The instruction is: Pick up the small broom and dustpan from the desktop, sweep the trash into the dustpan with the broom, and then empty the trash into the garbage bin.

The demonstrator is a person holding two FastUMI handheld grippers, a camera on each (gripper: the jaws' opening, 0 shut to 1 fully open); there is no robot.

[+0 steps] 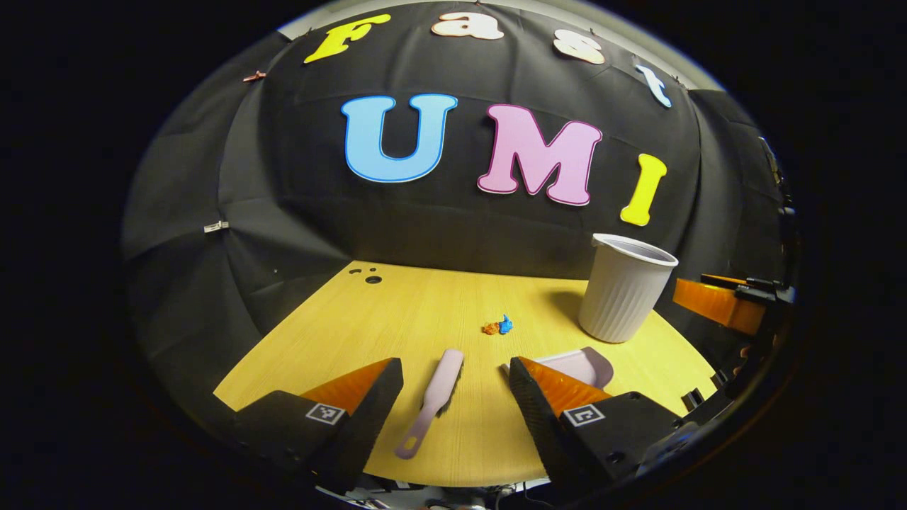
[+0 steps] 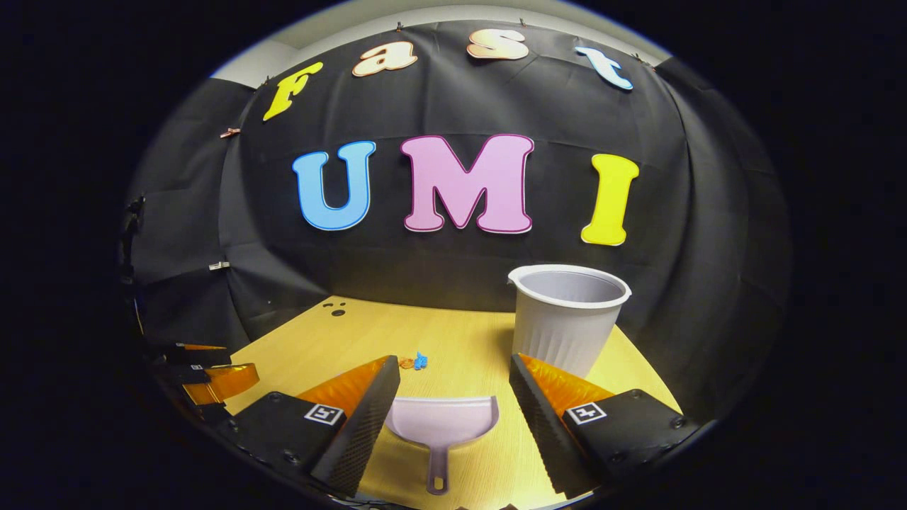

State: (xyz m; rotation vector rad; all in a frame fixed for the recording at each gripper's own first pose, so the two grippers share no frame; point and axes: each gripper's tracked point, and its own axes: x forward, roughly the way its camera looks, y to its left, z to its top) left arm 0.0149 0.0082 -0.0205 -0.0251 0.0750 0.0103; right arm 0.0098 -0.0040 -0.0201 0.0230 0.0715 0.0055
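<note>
Left tool (image 1: 455,386) held apart above the broom (image 1: 434,400) lying on the bench (image 1: 397,312), right tool (image 2: 453,397) held apart over the dustpan (image 2: 442,421), trash (image 1: 498,326) seen farther, garbage bin (image 1: 623,287) at far right

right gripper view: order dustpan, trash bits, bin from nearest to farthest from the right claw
1. dustpan, lying between the right claw's fingers, handle toward the camera
2. trash bits, ahead and slightly left
3. bin, ahead on the right; too close to the trash bits to rank firmly

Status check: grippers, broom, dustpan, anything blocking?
Left gripper open over the broom. Right gripper open over the dustpan. Both tools flat on the desktop. Trash lies loose beside the bin; nothing blocking.
</note>
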